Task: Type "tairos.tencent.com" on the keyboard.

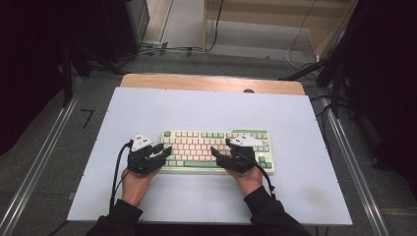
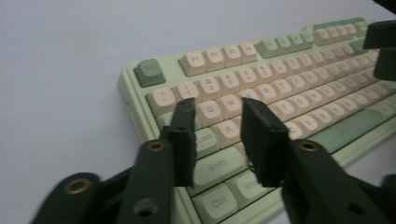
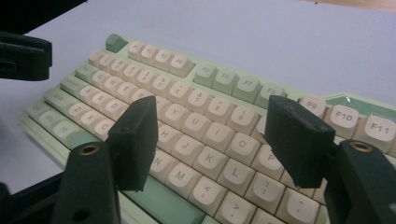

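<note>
A pale green keyboard (image 1: 216,147) with cream keys lies on the white table top (image 1: 196,105), near the person's side. My left gripper (image 1: 164,151) hovers over the keyboard's left end; in the left gripper view its jaws (image 2: 217,109) stand a little apart above the Q, W and A keys (image 2: 280,88), with nothing between them. My right gripper (image 1: 220,147) is over the right half of the keyboard. In the right gripper view it is wide open (image 3: 212,112) above the letter keys (image 3: 196,102), holding nothing.
A wooden strip (image 1: 211,81) runs along the table's far edge. Metal rails (image 1: 44,157) flank the table on both sides. Cables (image 1: 162,49) lie on the floor beyond. Bare white surface surrounds the keyboard.
</note>
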The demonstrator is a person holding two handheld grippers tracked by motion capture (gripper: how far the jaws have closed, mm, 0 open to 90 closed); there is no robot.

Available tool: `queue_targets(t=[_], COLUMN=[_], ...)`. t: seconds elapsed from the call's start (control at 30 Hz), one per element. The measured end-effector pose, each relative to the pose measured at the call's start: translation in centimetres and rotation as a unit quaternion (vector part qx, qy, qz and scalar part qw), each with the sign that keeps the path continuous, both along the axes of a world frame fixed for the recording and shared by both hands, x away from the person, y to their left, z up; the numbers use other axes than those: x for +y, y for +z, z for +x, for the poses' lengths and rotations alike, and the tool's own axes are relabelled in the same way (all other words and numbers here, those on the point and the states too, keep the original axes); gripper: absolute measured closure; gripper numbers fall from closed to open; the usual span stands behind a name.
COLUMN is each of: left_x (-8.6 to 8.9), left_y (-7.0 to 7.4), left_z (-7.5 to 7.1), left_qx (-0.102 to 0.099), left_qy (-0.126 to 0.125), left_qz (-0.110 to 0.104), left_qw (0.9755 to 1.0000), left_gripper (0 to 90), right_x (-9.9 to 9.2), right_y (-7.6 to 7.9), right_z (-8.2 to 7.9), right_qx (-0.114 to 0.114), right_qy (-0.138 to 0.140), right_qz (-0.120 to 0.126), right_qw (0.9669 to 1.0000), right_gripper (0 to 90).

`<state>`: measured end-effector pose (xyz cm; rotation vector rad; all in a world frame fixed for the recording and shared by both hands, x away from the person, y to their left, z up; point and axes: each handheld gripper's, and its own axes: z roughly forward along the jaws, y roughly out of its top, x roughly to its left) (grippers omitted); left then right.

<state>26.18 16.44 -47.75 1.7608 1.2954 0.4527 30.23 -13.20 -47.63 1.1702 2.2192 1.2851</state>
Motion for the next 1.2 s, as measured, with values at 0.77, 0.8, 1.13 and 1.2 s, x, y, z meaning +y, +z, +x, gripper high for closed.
queue_targets(t=[0.77, 0.8, 1.13, 1.2], left_x=[-3.8, -4.0, -5.3, -5.5], left_y=[-0.3, -0.4, -0.6, -0.8], left_z=[0.8, 0.8, 1.4, 1.5], left_qx=[0.018, 0.019, 0.022, 0.024], left_qy=[-0.067, -0.071, -0.089, -0.092], left_qz=[0.010, 0.009, 0.015, 0.017], left_qw=[0.9975, 0.9973, 0.9956, 0.9954], left_gripper=[90.0, 90.0, 90.0, 90.0], right_x=[-1.9, -2.0, -3.1, -3.3], right_y=[-0.2, -0.2, -0.2, -0.2], right_z=[-0.5, -0.5, -0.9, -1.0], right_qx=[0.004, 0.004, 0.004, 0.003], right_qy=[-0.022, -0.024, -0.037, -0.038], right_qz=[-0.007, -0.007, -0.006, -0.005], right_qw=[0.9997, 0.9997, 0.9993, 0.9992], right_gripper=[32.9, 32.9, 33.2, 33.2])
